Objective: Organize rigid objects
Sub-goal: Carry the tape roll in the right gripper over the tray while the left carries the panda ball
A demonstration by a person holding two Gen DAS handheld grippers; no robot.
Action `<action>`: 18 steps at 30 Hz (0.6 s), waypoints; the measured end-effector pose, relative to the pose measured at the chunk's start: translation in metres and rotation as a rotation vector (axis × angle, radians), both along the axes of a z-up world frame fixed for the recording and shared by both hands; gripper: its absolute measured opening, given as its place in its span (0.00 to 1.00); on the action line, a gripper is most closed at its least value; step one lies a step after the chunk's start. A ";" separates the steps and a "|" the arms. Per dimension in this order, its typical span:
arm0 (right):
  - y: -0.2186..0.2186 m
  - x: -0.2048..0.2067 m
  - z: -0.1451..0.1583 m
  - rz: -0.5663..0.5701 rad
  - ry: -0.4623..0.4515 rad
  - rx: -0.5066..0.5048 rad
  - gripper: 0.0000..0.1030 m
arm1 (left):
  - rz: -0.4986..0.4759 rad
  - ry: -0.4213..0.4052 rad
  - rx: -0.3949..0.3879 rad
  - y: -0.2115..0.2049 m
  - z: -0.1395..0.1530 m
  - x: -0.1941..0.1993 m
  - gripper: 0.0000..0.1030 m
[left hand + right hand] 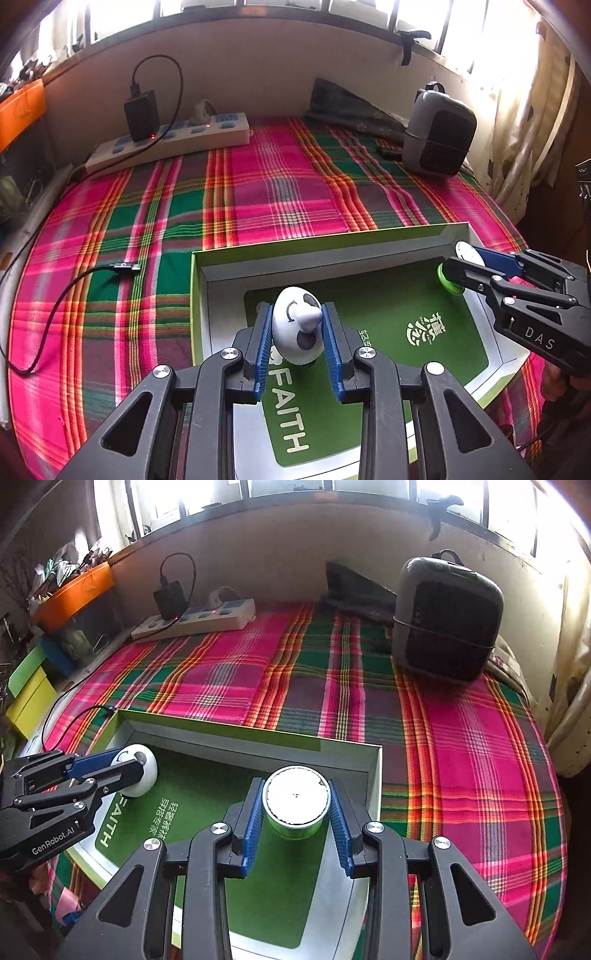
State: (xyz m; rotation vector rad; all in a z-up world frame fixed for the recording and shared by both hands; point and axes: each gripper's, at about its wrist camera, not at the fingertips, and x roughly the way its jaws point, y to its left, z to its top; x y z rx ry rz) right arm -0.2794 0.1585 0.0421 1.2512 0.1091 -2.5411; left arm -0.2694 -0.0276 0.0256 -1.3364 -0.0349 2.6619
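- Left gripper (297, 325): I see it clenched on a white egg-shaped toy (296, 325), its blue ribbed pads (263, 347) pressing the toy from both sides. The toy carries grey patches and a small protruding nub, and it hangs above the floor of the box.
- Right gripper (296, 801): I see it grasping a green can (297, 803) with a silver lid. The blue pads sit against the can's left and right flanks, and the lid faces the camera.
- Open box (332, 247): it lies directly under both grippers, with a pale green rim, grey inner walls and a green floor panel printed with "FAITH" and white characters. In the left wrist view the right gripper (463, 271) and its can (448, 280) stand ahead and to the right, at the far right corner of the box. In the right wrist view the left gripper (127, 766) and its toy (138, 770) stand to the left, near the far left corner.
- Plaid cloth (461, 738): pink, green and orange, it covers the surface beyond and beside the box.
- Power strip (173, 142): far ahead and to the left of my left gripper, against the wall, with a black adapter (141, 114) plugged in.
- Grey and black appliance (447, 620): far ahead and to the right of my right gripper, standing on the cloth.
- Black cable (74, 288): its loose plug end rests on the cloth, left of the box.
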 end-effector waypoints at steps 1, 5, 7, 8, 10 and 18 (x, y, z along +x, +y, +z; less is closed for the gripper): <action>0.000 -0.001 -0.001 0.001 -0.003 -0.001 0.34 | 0.001 -0.002 0.000 0.000 -0.001 -0.001 0.25; -0.002 -0.001 -0.005 0.002 -0.007 0.003 0.34 | 0.006 -0.001 0.012 -0.003 -0.002 -0.002 0.25; -0.002 -0.002 -0.007 -0.002 -0.009 0.004 0.34 | 0.006 -0.006 0.017 -0.004 -0.002 -0.002 0.25; -0.002 -0.003 -0.008 -0.005 -0.012 0.004 0.34 | 0.006 -0.006 0.019 -0.004 -0.002 -0.002 0.25; -0.002 -0.003 -0.009 -0.003 -0.016 0.004 0.34 | 0.006 -0.006 0.021 -0.004 -0.003 -0.003 0.25; -0.004 -0.003 -0.011 -0.008 -0.013 0.008 0.35 | 0.023 -0.022 0.021 -0.006 -0.005 -0.005 0.31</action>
